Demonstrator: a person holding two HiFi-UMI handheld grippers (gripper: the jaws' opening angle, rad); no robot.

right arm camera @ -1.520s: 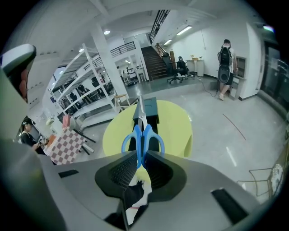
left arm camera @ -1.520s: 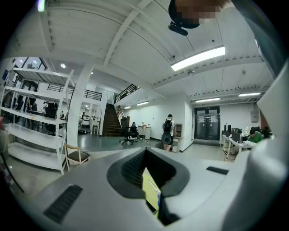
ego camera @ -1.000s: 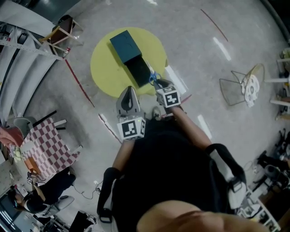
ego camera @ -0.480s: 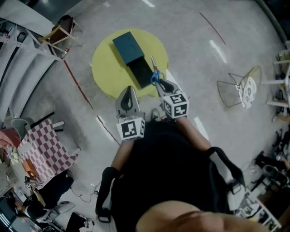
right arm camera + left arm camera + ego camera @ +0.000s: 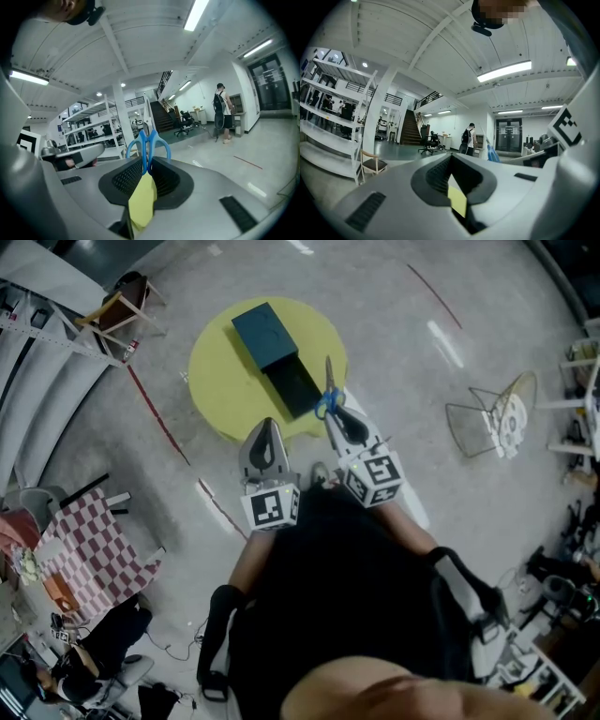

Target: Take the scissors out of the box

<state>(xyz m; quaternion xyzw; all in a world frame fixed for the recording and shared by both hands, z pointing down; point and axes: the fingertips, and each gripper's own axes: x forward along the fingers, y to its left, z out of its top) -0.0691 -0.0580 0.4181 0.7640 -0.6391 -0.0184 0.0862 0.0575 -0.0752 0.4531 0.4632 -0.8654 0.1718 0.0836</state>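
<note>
The left tongs [image 5: 266, 424] are nearest the person, pointing level and clenched on nothing, their tips meeting. Just beside them, the right tongs [image 5: 330, 414] are clamped on the blue handles of the scissors [image 5: 328, 388], and the blades stick out beyond the tips. The scissors are out of the box [image 5: 265, 336], held in the air beside its open dark tray. They hang over the near right part of the round yellow counter [image 5: 217, 381]. The box lies on the counter, its teal part at the far end.
</note>
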